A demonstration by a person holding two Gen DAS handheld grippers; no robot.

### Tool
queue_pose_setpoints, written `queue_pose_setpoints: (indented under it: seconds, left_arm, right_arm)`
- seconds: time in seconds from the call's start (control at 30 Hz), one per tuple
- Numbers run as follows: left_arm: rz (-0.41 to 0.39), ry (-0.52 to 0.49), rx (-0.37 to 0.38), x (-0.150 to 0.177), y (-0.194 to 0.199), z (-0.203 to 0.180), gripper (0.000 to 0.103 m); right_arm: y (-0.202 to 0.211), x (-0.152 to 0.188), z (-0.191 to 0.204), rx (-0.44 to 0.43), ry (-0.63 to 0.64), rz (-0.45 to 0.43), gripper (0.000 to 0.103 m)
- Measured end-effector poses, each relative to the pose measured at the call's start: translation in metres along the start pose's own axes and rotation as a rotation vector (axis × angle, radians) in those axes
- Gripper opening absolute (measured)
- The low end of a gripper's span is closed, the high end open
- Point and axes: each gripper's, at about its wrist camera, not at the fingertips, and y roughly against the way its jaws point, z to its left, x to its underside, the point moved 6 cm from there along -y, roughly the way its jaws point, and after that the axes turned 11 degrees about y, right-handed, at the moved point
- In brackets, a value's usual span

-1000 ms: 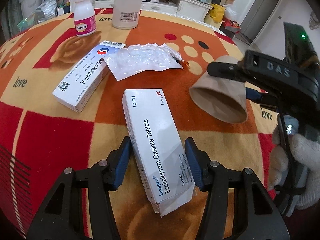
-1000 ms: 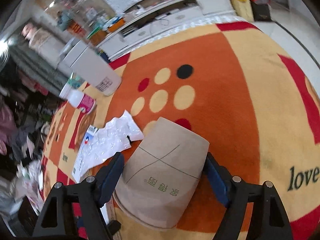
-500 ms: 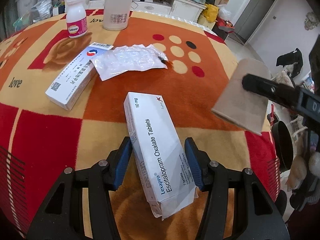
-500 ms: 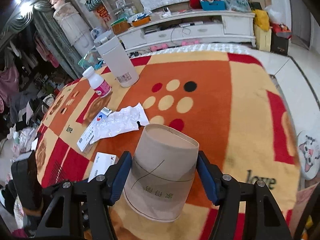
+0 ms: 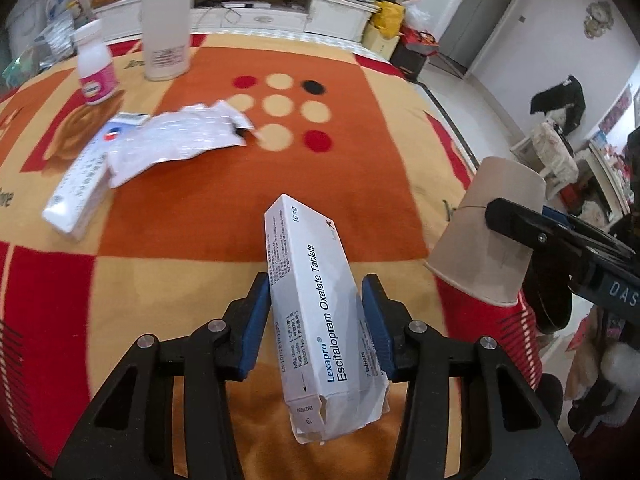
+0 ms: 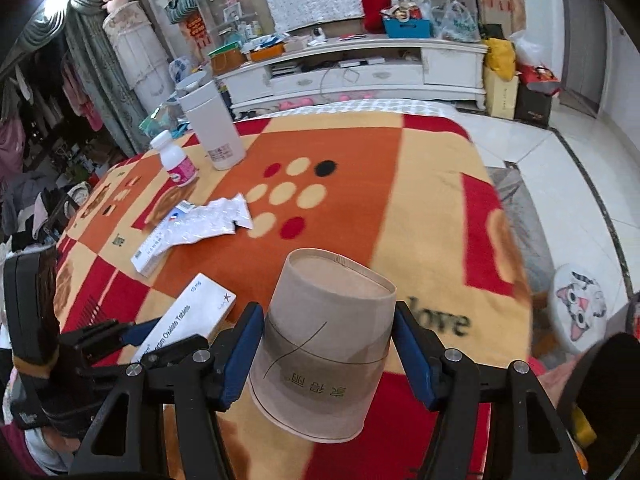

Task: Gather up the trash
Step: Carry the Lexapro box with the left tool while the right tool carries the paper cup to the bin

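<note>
A white Lexapro tablet box (image 5: 308, 240) is tilted up off the blanket between the blue pads of my left gripper (image 5: 316, 292); the jaws are closing and the pads press its sides. Its torn end points back at the camera. A brown paper cup (image 6: 320, 360), upside down, is held off the table in my right gripper (image 6: 328, 312), which is shut on its sides. In the left wrist view the cup (image 5: 488, 240) hangs at the right, past the table edge. The box (image 6: 192, 316) shows at the lower left of the right wrist view.
On the orange and red blanket (image 5: 200, 220) lie a crumpled clear wrapper (image 5: 180, 140) and a second white medicine box (image 5: 76, 196). A pink-labelled pill bottle (image 5: 94, 68) and a white tumbler (image 5: 166, 36) stand at the far side. A cat-print stool (image 6: 580, 308) stands on the floor.
The left jaws closed on the box and raised it, tilted, off the blanket. The right gripper lifted the cup and carried it back toward the near right edge of the table.
</note>
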Motion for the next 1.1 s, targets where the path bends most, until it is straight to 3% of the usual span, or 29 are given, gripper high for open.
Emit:
queue_pose_setpoints:
  seconds: [0.03, 0.07, 0.1, 0.57, 0.63, 0.67, 0.87, 1.1]
  left_arm:
    - [0.004, -0.006, 0.001, 0.001, -0.003, -0.004, 0.043]
    - [0.012, -0.011, 0.004, 0.003, -0.006, -0.008, 0.030]
    - [0.022, -0.015, 0.002, 0.004, -0.009, -0.010, 0.024]
    - [0.098, -0.039, 0.016, 0.020, -0.027, -0.019, 0.026]
    - [0.089, -0.053, 0.008, 0.020, -0.027, -0.022, 0.024]
    - [0.087, -0.055, 0.011, 0.020, -0.026, -0.023, 0.017]
    - [0.056, -0.071, 0.066, 0.010, -0.013, -0.042, 0.017]
    - [0.073, -0.092, 0.118, 0.005, -0.017, -0.078, 0.017]
  right_arm:
    - [0.004, 0.004, -0.007, 0.011, -0.008, -0.001, 0.063]
    - [0.006, 0.007, -0.011, 0.015, -0.013, -0.001, 0.063]
    - [0.010, 0.011, -0.017, 0.021, -0.024, -0.002, 0.063]
    - [0.020, 0.042, -0.046, 0.020, -0.080, 0.009, 0.063]
    - [0.020, 0.043, -0.046, 0.021, -0.078, 0.009, 0.063]
    - [0.020, 0.043, -0.046, 0.021, -0.078, 0.009, 0.063]
    - [0.028, 0.044, -0.048, 0.038, -0.073, -0.014, 0.062]
    - [0.046, 0.050, -0.061, 0.068, -0.077, -0.041, 0.062]
